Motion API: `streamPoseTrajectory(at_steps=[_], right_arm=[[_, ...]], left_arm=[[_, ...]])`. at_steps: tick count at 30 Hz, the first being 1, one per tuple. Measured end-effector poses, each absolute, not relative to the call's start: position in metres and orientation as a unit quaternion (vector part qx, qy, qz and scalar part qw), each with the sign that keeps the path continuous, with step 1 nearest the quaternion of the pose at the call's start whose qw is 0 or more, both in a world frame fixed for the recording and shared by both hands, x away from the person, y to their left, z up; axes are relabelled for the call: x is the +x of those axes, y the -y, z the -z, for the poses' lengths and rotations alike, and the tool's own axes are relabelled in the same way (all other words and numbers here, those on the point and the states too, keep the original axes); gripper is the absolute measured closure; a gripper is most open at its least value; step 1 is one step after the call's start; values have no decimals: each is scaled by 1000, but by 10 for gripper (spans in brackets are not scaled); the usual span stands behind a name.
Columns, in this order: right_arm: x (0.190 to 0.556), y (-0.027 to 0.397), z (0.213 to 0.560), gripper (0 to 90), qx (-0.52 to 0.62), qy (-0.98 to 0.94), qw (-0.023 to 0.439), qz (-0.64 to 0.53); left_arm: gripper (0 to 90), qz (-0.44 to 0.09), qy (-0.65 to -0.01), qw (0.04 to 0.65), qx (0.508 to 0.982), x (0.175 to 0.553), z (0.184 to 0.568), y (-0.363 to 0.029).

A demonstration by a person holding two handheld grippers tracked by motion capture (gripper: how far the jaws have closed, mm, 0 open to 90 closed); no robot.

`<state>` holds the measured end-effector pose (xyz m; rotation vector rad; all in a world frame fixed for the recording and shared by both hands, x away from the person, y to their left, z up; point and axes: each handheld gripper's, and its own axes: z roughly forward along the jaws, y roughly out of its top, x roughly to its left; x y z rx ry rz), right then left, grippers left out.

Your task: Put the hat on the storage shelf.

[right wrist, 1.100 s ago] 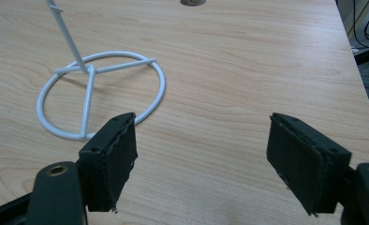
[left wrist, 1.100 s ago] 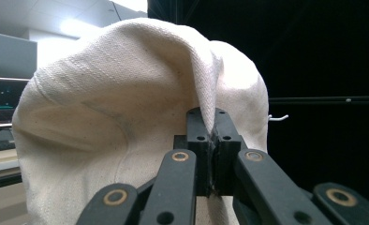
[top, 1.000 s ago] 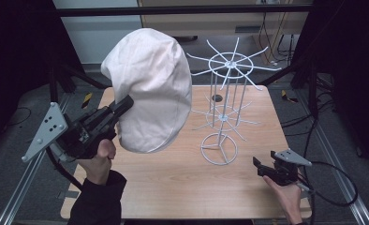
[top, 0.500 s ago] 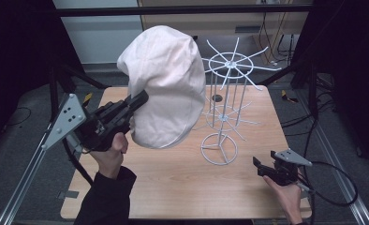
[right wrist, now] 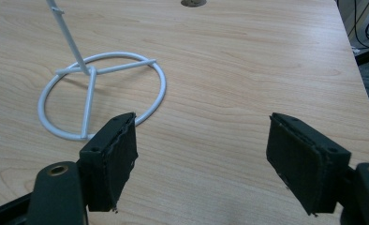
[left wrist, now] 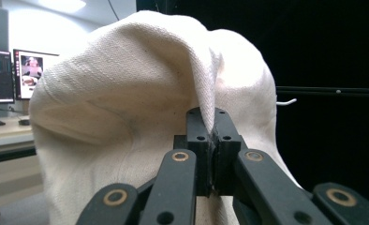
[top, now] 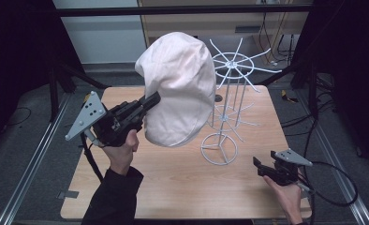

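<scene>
The left gripper (top: 151, 99) has its jaws clamped together on a fold of the cap (top: 180, 89), a cream cloth one. In the left gripper view the fold rises from between the 2 black jaws of that gripper (left wrist: 214, 123), and the cap (left wrist: 126, 122) bulges to either side. The cap hangs in the air above the table (top: 173, 187), just beside the white wire rack (top: 227, 93) and level with its upper spokes; whether cloth and wire touch I cannot tell. The right gripper (top: 257, 162) rests low near the table's front right corner, its jaws wide apart with nothing between them. In the right gripper view its jaws (right wrist: 201, 164) frame bare wood near the rack's ring base (right wrist: 98, 93).
</scene>
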<state>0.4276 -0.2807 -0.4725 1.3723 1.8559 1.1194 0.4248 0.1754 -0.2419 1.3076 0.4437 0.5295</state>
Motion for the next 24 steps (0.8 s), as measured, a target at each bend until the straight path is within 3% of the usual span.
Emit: streamPoseTrajectory(at_steps=[24], right_arm=[[428,281,473,249,516,-694,278,-418]], left_arm=[[878,-227,-259,681,646,454,281,-185]])
